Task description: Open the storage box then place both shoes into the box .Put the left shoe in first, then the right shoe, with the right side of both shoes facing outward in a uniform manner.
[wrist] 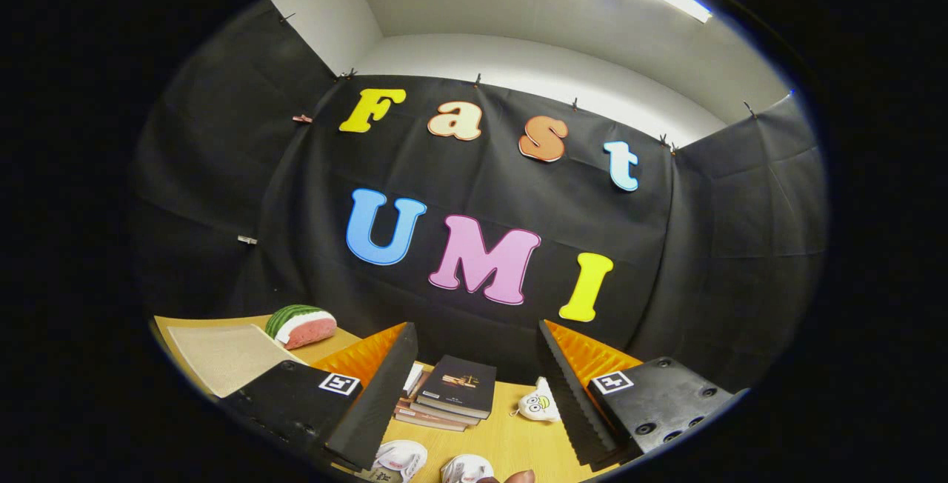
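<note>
My gripper [475,327] is open and held high over the wooden table [511,431], with nothing between its fingers [378,394]. Two white shoes lie low between the fingers, close to me: one [400,459] by the left finger, the other [466,468] to its right. Only their tops show, so I cannot tell which is left or right. A fingertip of a person [521,477] pokes in beside the second shoe.
A stack of books [453,392] lies on the table beyond the shoes. A small white plush with eyes [539,403] sits by the right finger. Far left are a watermelon-slice plush [301,325] and a beige mat [226,357].
</note>
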`<state>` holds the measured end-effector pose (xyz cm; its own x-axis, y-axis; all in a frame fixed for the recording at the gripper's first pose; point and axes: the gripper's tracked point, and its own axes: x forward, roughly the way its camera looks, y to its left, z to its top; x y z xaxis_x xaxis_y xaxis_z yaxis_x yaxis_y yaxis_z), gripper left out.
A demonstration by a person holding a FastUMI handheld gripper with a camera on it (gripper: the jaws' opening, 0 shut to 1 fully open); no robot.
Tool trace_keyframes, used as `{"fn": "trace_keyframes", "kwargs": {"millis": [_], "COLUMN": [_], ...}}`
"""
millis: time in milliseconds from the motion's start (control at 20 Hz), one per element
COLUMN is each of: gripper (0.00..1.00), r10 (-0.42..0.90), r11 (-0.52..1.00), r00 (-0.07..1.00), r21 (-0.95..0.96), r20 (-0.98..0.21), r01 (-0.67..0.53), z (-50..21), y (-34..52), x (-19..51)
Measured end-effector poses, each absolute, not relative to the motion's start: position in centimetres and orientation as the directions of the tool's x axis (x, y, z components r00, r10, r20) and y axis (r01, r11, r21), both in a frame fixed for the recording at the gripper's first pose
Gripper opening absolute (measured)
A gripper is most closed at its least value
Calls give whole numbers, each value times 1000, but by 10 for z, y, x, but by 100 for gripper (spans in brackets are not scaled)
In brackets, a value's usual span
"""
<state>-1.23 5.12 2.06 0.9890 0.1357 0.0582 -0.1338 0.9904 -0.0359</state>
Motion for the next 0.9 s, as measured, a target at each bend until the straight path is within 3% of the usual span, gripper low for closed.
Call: {"fn": "trace_keyframes", "kwargs": {"millis": [100, 250, 450, 650, 900], "gripper": [97, 97, 97, 98, 98], "r10": [222, 484, 701, 831, 910], "r11": [975, 869, 680, 495, 326], "r00": [974, 875, 706, 531, 376], "r21": [-14, 133, 394, 654, 864], "r20": [50, -21, -101, -165, -177], "r01": [-222, -477, -618, -572, -383], "z": [20, 9, -3, -27, -62], "y": [75, 144, 201, 243, 270], "x": [-12, -25, -46, -62, -81]}}
